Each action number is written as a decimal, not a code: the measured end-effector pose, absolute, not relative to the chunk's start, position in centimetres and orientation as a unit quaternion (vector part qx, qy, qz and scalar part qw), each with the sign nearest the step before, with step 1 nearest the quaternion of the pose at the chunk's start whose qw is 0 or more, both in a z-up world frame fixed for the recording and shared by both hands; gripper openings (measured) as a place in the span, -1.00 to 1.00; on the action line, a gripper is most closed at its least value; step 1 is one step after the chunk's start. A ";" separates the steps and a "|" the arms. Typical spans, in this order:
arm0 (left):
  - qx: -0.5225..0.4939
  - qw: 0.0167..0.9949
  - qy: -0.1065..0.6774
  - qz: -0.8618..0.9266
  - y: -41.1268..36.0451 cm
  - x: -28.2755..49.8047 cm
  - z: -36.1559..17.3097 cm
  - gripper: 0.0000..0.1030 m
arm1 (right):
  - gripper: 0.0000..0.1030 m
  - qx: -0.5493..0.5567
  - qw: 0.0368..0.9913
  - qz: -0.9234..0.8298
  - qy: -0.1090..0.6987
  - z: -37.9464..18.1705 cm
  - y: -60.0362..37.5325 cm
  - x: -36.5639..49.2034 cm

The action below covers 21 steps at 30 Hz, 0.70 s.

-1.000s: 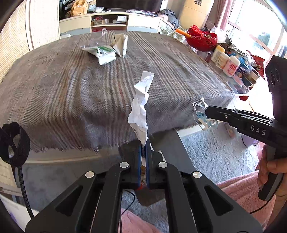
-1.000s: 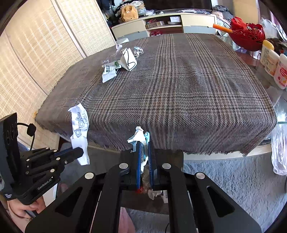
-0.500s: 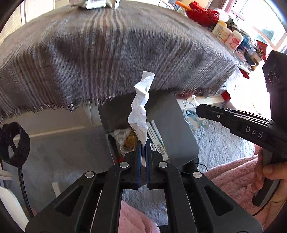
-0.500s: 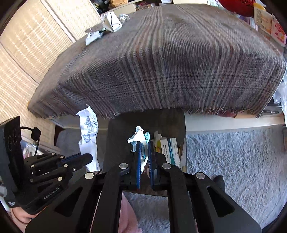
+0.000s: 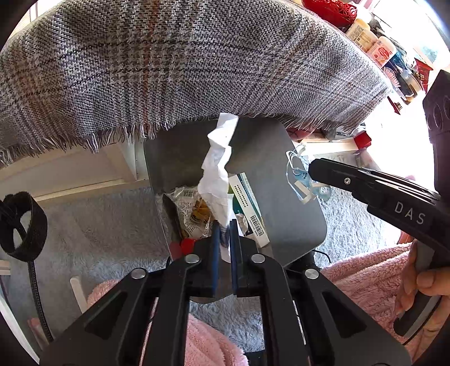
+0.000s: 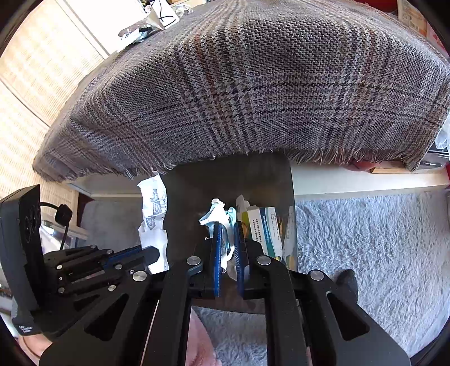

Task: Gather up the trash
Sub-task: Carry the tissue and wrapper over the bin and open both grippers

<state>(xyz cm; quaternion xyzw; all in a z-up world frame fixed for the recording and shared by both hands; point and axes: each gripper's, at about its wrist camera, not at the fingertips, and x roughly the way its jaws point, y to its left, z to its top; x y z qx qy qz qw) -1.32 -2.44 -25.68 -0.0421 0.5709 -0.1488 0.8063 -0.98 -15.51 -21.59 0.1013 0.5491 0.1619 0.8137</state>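
Observation:
A crumpled white paper strip (image 5: 216, 169) stands up from my left gripper (image 5: 224, 225), whose jaws are opening with the paper's lower end still pinched between the pads. My right gripper (image 6: 227, 225) has its jaws opening too, on a crinkled white and light-blue wrapper (image 6: 218, 214) that the pads still touch. Both grippers hang over the open dark grey bin (image 5: 295, 214) below the table edge. In the left wrist view, the right gripper (image 5: 309, 169) comes in from the right with the wrapper (image 5: 298, 180). The right wrist view shows the left gripper (image 6: 153, 254) under the paper strip (image 6: 153, 214).
The bin (image 6: 191, 202) holds cartons (image 5: 247, 202) and crumpled packaging. Above it hangs the fringed plaid tablecloth (image 5: 197, 56). More scraps (image 6: 146, 25) lie at the table's far end. Grey carpet (image 6: 365, 239) surrounds the bin; pink fleece (image 5: 365, 276) lies near me.
Both grippers have dropped from table height to just over the bin, tilting further down. The gaps between both pairs of pads have widened slightly.

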 end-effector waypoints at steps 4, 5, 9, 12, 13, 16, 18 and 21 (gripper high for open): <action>-0.037 0.808 0.569 -0.146 -2.4 -1.1 -25.6 -0.67 | -0.75 0.105 0.812 0.156 0.552 -21.9 -15.5 -0.7; -0.037 0.809 0.568 -0.145 -2.3 -1.1 -25.4 -0.64 | -0.74 0.105 0.812 0.153 0.554 -22.0 -15.6 -0.6; -0.034 0.813 0.563 -0.142 -1.9 -1.4 -24.9 -0.45 | -0.15 0.106 0.815 0.140 0.552 -22.1 -16.0 -0.6; -0.029 0.818 0.557 -0.137 -1.6 -1.7 -24.4 -0.25 | 0.15 0.107 0.820 0.135 0.547 -21.9 -16.3 -0.7; -0.028 0.820 0.555 -0.136 -1.4 -1.8 -24.2 -0.08 | 0.36 0.106 0.822 0.132 0.545 -21.8 -16.5 -0.8; -0.027 0.826 0.547 -0.133 -0.7 -2.3 -23.5 0.25 | 0.79 0.100 0.827 0.121 0.540 -21.6 -16.9 -1.0; -0.026 0.829 0.544 -0.130 -0.5 -2.4 -23.1 0.38 | 0.93 0.100 0.828 0.120 0.539 -21.5 -17.0 -1.0; -0.026 0.833 0.538 -0.125 0.2 -2.6 -22.4 0.66 | 0.94 0.105 0.828 0.122 0.537 -21.4 -17.4 -1.1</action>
